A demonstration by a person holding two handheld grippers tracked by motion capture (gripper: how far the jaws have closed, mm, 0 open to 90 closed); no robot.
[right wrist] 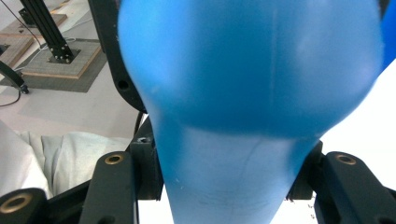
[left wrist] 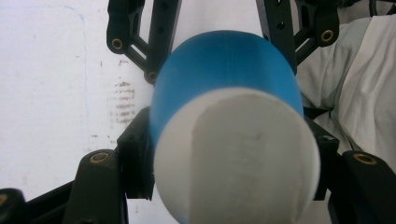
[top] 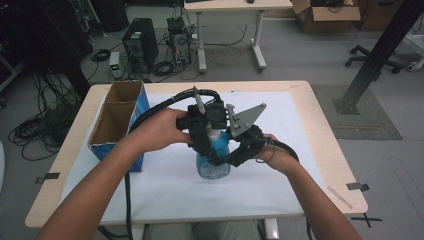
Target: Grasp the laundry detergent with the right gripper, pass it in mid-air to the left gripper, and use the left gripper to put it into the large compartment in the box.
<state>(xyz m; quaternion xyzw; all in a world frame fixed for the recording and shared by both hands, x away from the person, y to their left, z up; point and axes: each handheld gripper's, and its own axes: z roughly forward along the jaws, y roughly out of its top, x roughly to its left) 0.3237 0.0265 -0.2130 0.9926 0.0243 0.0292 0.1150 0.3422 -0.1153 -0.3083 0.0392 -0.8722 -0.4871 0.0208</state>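
Note:
A blue spray bottle (top: 214,167) with a white top stands on the white mat (top: 280,180) at the table's middle. My left gripper (top: 209,131) comes down over it from the left. In the left gripper view its jaws press on both sides of the white top (left wrist: 243,158), with the blue body (left wrist: 224,65) beyond. My right gripper (top: 231,156) reaches in from the right. In the right gripper view its jaws clamp the narrow blue neck (right wrist: 229,177) below the wider body (right wrist: 247,65). Both grippers are shut on the bottle.
An open cardboard box (top: 117,117) with blue sides stands at the table's left. The wooden table's rim (top: 327,145) runs along the right. Beyond the table, the floor holds computer cases (top: 140,45), cables and another desk.

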